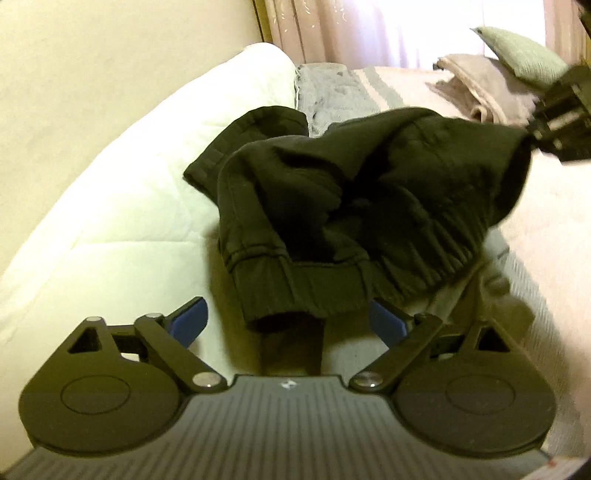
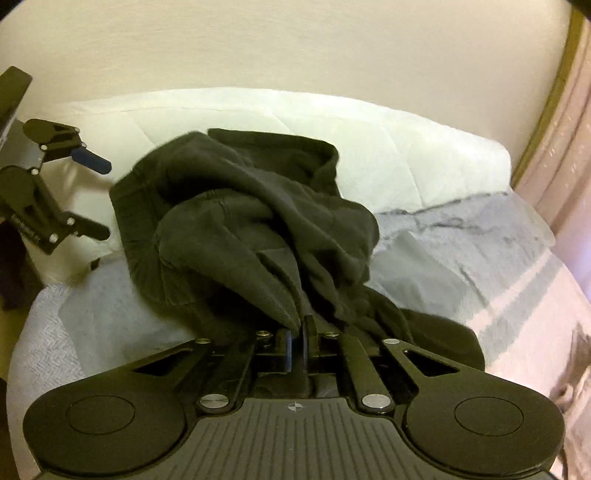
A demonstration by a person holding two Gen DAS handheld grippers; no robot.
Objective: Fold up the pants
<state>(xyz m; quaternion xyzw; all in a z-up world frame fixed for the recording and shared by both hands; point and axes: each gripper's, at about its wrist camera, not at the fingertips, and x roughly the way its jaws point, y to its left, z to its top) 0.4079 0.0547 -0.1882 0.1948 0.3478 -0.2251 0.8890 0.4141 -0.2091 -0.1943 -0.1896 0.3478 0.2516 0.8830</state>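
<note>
Dark sweatpants lie bunched on a bed, partly lifted at one end. In the left wrist view my left gripper is open, and its blue-padded fingers stand wide apart on either side of a ribbed cuff. The cuff hangs between them without being clamped. My right gripper is shut on a fold of the pants and pulls the cloth up toward itself. The right gripper also shows at the upper right, pinching the pants' far edge. The open left gripper shows at the left, beside the pile.
A white quilt lies under the pants, next to a grey striped blanket. A cream wall runs behind the bed. Pink curtains, a green pillow and folded beige cloth are at the far end.
</note>
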